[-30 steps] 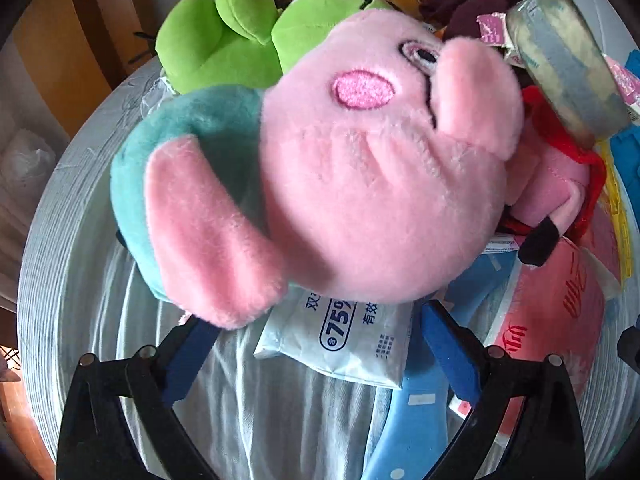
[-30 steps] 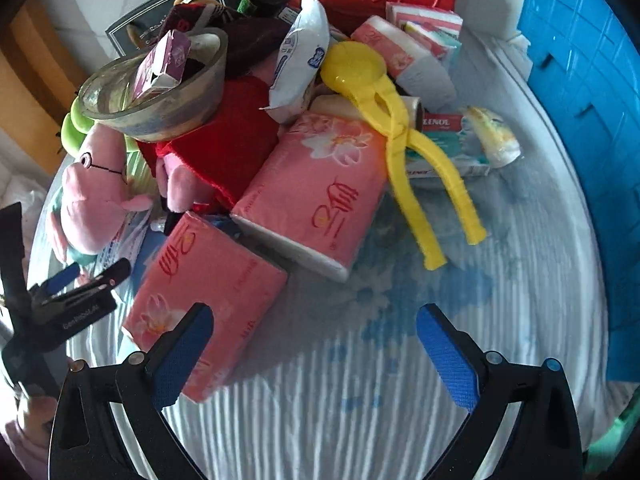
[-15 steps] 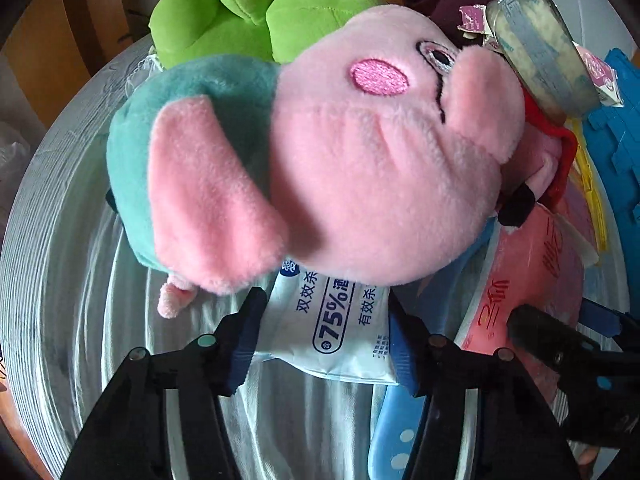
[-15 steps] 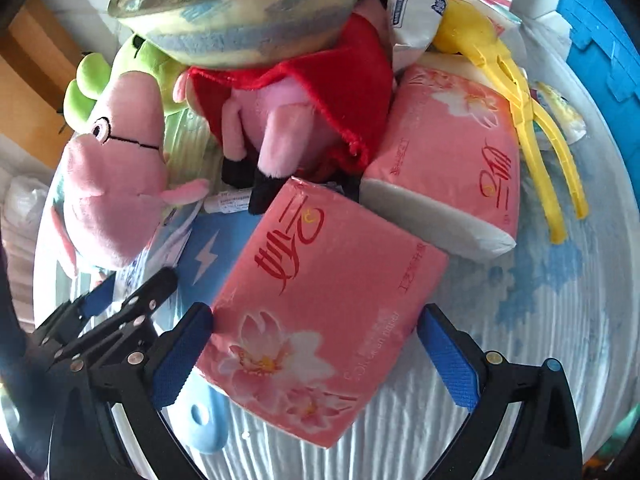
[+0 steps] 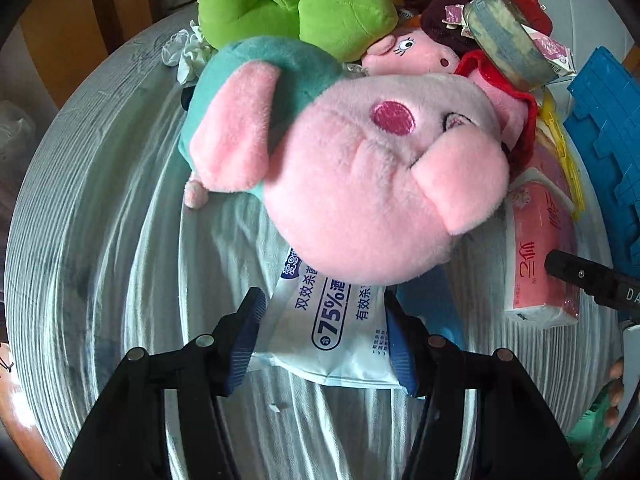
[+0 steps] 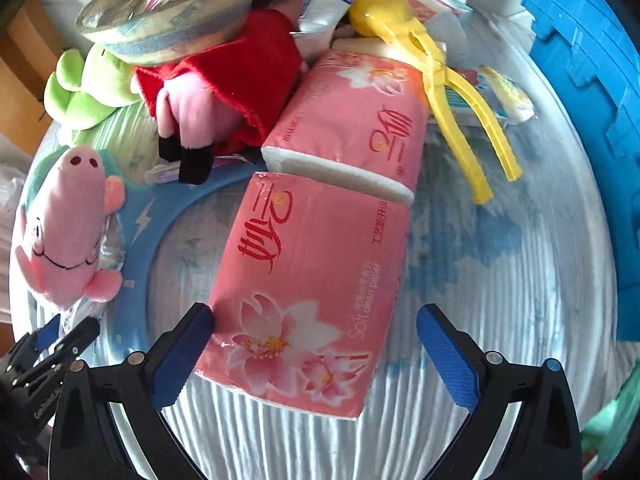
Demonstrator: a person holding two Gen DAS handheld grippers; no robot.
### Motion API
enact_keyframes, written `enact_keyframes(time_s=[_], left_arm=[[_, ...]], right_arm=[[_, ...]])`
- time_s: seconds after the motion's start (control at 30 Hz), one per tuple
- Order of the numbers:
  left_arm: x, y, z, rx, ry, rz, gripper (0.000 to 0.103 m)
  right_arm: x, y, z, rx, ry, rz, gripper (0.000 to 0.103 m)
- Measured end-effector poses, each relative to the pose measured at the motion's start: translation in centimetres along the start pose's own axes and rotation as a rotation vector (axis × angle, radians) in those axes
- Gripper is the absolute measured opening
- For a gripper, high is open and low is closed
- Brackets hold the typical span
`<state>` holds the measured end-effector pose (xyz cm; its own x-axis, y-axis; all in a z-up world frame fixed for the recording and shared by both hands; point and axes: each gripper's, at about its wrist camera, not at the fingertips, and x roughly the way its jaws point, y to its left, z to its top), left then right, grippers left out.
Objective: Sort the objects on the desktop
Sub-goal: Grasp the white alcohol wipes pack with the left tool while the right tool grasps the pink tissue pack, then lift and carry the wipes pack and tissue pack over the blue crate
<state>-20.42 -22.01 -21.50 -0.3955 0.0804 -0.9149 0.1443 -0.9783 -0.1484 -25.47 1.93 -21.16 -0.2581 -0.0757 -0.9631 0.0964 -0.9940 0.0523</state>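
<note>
The left hand-held gripper [image 5: 324,330] clamps a white wipes packet [image 5: 332,320], its jaws easing slightly apart, under a pink pig toy [image 5: 360,184]. The right hand-held gripper [image 6: 314,330] stands wide around a pink tissue pack [image 6: 304,280] (one pad touching) on the striped counter [image 6: 500,300].

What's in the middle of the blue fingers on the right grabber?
In the right wrist view, the near end of a pink tissue pack lies inside the right gripper. Its left pad touches the pack; the other stands clear.
</note>
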Motion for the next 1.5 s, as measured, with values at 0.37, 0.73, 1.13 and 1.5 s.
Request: enact_keyframes(time_s=[0.37, 0.73, 1.13, 1.5], left_arm=[[3.0, -1.5, -0.5, 0.048, 0.037, 0.050, 0.084], [-0.8, -1.2, -4.2, 0.004, 0.059, -0.017, 0.044], [-7.9, -8.5, -4.0, 0.130, -0.099, -0.102, 0.041], [-16.4, -15.2, 0.1, 0.207, -0.388, -0.133, 0.041]], right_arm=[[2.1, 0.6, 0.8, 0.028, 0.044, 0.021, 0.103], [0.7, 1.2, -0.5, -0.027, 0.013, -0.005, 0.091], [-7.0, -1.1, -2.4, -0.048, -0.144, -0.031, 0.090], [-16.9, -6.7, -4.0, -0.035, -0.413, -0.067, 0.090]])
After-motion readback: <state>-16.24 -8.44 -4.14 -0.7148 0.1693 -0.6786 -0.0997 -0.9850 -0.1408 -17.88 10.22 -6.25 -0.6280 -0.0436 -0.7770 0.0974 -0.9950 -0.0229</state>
